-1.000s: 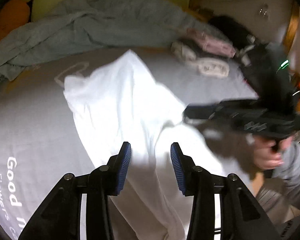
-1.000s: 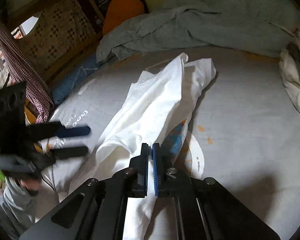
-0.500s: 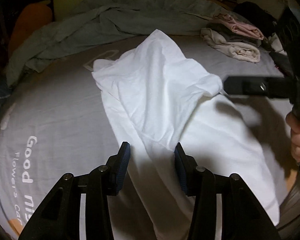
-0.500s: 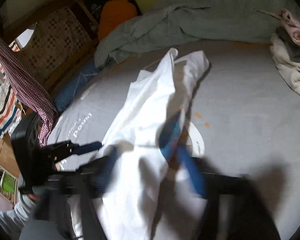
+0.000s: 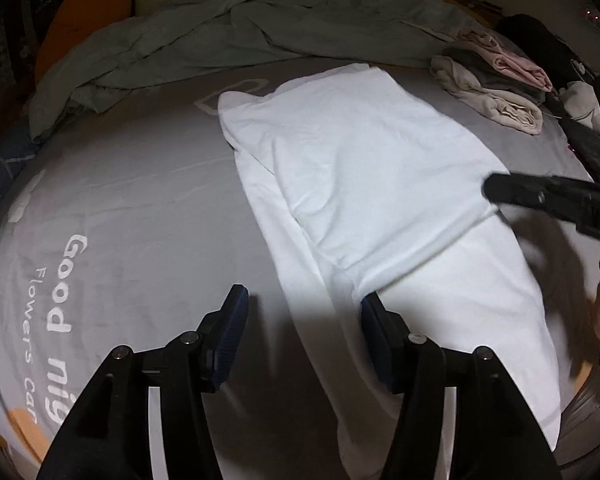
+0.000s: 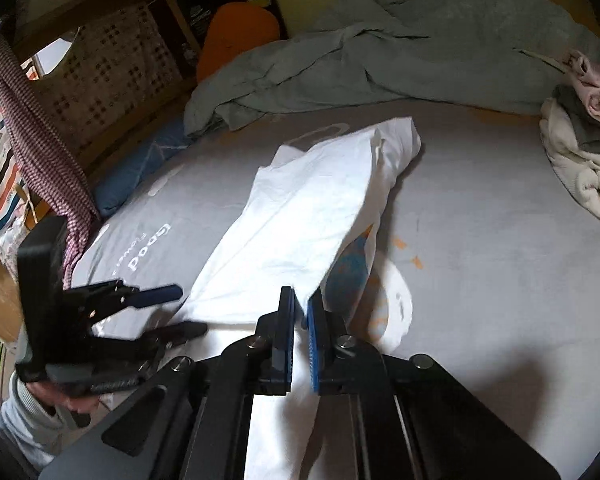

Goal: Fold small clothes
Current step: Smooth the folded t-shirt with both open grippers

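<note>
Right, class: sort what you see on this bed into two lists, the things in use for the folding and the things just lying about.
In use:
white shirt
left gripper, open, above the shirt's near end
right gripper, with the shirt's edge between its fingers

Lying about:
green blanket
pile of folded clothes
orange cushion
bed sheet

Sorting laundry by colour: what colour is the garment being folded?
White, the garment shows best in the left wrist view; a blue and orange print peeks out underneath.

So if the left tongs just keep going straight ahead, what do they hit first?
Most likely the white garment: the open left tongs point at its near folded edge on the grey bed sheet. Depth is uncertain.
</note>
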Available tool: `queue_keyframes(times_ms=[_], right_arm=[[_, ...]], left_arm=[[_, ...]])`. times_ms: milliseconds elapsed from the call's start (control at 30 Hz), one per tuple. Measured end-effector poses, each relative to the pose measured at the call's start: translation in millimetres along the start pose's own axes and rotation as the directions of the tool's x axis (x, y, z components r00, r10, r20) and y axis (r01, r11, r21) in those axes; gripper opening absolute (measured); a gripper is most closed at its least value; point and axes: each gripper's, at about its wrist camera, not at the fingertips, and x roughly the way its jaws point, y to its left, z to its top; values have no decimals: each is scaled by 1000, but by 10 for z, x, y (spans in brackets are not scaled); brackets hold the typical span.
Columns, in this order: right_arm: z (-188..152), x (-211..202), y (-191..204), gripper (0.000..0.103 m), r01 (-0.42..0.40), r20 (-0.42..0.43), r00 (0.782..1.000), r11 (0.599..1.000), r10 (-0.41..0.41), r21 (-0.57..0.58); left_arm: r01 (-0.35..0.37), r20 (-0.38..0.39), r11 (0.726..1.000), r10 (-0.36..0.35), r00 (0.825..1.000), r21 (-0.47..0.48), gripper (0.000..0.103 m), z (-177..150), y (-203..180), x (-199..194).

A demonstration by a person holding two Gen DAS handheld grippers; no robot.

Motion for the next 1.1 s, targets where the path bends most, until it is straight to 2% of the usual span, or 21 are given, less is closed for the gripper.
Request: queue_keyframes(times_ms=[133, 300, 367, 433, 500, 533, 633, 667, 733, 800, 867, 900, 967, 1033, 1100], right_arm=[[-102, 40, 12, 6, 36, -27, 999, 999, -36, -10], [-170, 54, -138, 8, 27, -67, 997, 996, -22, 83], [-188, -31, -77, 14, 84, -84, 993, 995, -80, 46], [-291, -253, 49, 25, 154, -31, 988, 988, -154, -25], [-385, -430, 138, 37, 169, -1, 985, 984, -170, -55], [-425, -529, 183, 41, 178, 14, 984, 982, -178, -65], [-501, -830, 297, 42, 208, 66, 977, 975, -203, -78], [-519, -944, 326, 43, 220, 92, 973, 973, -213, -70], [-568, -1139, 377, 50, 227, 135, 967, 972, -218, -61], [-644, -1288, 446, 54, 271, 180, 950, 959, -255, -76], [-789, -1342, 522, 59, 346, 221, 922, 933, -318, -101], [-858, -1328, 533, 60, 349, 221, 921, 931, -320, -107], [-1015, -1205, 482, 60, 284, 157, 950, 956, -271, -70], [-1183, -1092, 386, 60, 195, 85, 977, 981, -196, 22], [-1395, -1006, 329, 60, 138, 43, 989, 987, -142, 88]], left_arm=[[27, -16, 1000, -27, 1000, -15, 56, -25, 55, 29], [80, -8, 997, -80, 997, -22, 54, -100, 103, -112], [107, 7, 993, -107, 994, -42, 54, -175, 105, -263], [154, 58, 987, -151, 987, -48, 55, -256, 92, -468], [167, 105, 984, -161, 981, -54, 55, -299, 69, -624], [161, 125, 986, -154, 980, -47, 55, -313, 46, -684], [89, 124, 995, -83, 989, -41, 54, -334, 33, -698], [121, 135, 991, -111, 985, -65, 53, -359, 65, -735], [218, 182, 973, -201, 963, -79, 54, -454, 99, -877], [232, 234, 969, -207, 950, -84, 55, -583, 83, -1030], [241, 266, 966, -208, 941, -95, 55, -728, 61, -1084], [253, 262, 960, -216, 941, -117, 55, -805, 70, -1064], [293, 212, 939, -254, 944, -178, 55, -978, 87, -938], [303, 159, 925, -271, 949, -228, 55, -1168, 72, -811], [306, 98, 917, -290, 952, -257, 55, -1374, 25, -710]])
